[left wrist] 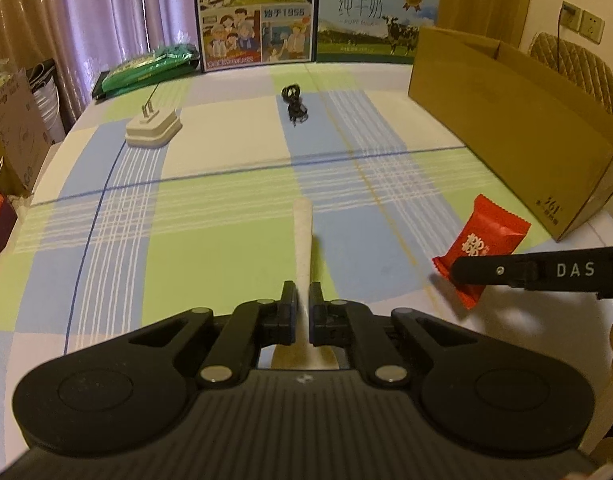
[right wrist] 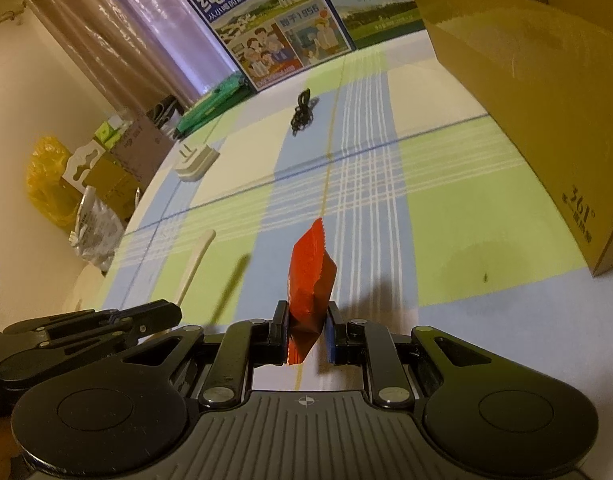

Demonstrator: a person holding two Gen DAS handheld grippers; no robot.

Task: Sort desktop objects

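While clamped narrow, left gripper [left wrist: 302, 300] pinches white stick-like utensil [left wrist: 303, 240], long end projecting forward above plaid tablecloth [left wrist: 226, 168]. Right gripper [right wrist: 306, 320] squeezes red snack packet [right wrist: 311, 276] between pads — packet raised off cloth, standing on edge. Open cardboard box [left wrist: 518, 120] just right of both. Farther back: white plug adapter [left wrist: 153, 128], black coiled cable [left wrist: 293, 104], green packet [left wrist: 146, 70] — milk cartons [left wrist: 258, 16] along far edge.

The cardboard box [left wrist: 518, 120] runs off the right edge; the left tongs [left wrist: 303, 294] hide the white stick's [left wrist: 303, 236] near end; the red packet's [right wrist: 311, 280] print faces away.
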